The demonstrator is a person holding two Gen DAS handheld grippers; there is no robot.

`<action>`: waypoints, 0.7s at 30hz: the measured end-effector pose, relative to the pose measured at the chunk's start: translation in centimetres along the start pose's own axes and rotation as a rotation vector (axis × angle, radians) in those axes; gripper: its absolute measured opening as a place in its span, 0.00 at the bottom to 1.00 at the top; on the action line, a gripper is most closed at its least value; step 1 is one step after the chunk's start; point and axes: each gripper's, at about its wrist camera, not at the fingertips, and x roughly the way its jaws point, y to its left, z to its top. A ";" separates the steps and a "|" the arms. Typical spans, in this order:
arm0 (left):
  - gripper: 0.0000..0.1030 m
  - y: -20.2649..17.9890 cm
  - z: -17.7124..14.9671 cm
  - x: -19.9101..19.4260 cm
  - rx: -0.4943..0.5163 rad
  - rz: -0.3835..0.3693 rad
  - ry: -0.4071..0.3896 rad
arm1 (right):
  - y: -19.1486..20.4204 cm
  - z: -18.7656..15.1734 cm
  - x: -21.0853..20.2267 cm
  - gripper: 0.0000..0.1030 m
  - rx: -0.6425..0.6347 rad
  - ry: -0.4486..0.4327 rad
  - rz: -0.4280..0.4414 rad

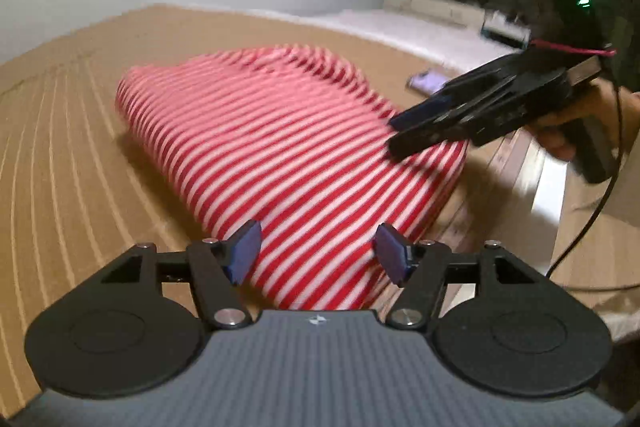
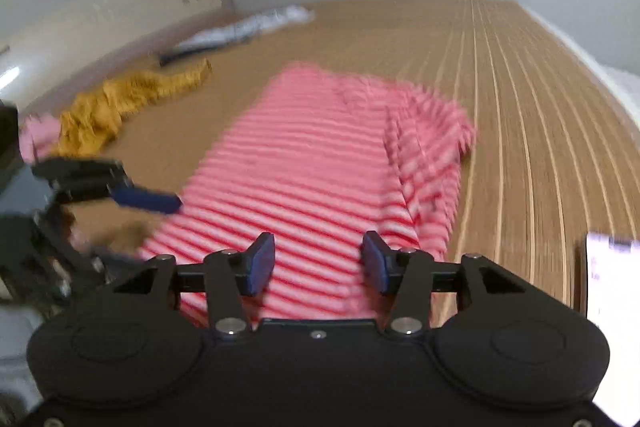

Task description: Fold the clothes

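Striped red-and-white garment (image 1: 288, 147) lies flattened into a long band on the tan ribbed bed cover (image 1: 72, 147), sleeve folded in at 2 o'clock in the right wrist view. Left tool (image 1: 316, 251) spread, cloth below the pads, nothing pinched. Right tool (image 2: 318, 261) also spread and empty, poised over the near hem; judged ready for the next fold. Mustard garment (image 2: 120, 103) waits at 10 o'clock.
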 end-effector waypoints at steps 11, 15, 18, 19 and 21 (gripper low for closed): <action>0.67 1.8 -0.3 -2.9 -0.079 -0.012 -0.107 | -0.6 -0.7 -3.2 0.54 -0.023 -0.064 -0.001; 0.67 2.0 0.2 -1.5 -0.149 0.026 -0.166 | -0.2 -0.4 -1.8 0.56 -0.015 -0.077 0.015; 0.67 1.6 0.4 0.0 -0.137 0.031 -0.112 | -0.4 -1.1 0.0 0.56 -0.021 0.010 0.001; 0.67 1.5 0.3 0.6 -0.132 0.035 -0.082 | -0.4 -1.4 0.3 0.57 -0.026 0.027 0.000; 0.67 1.5 0.1 1.3 -0.127 0.051 -0.021 | -0.4 -1.8 0.2 0.57 -0.038 0.037 0.005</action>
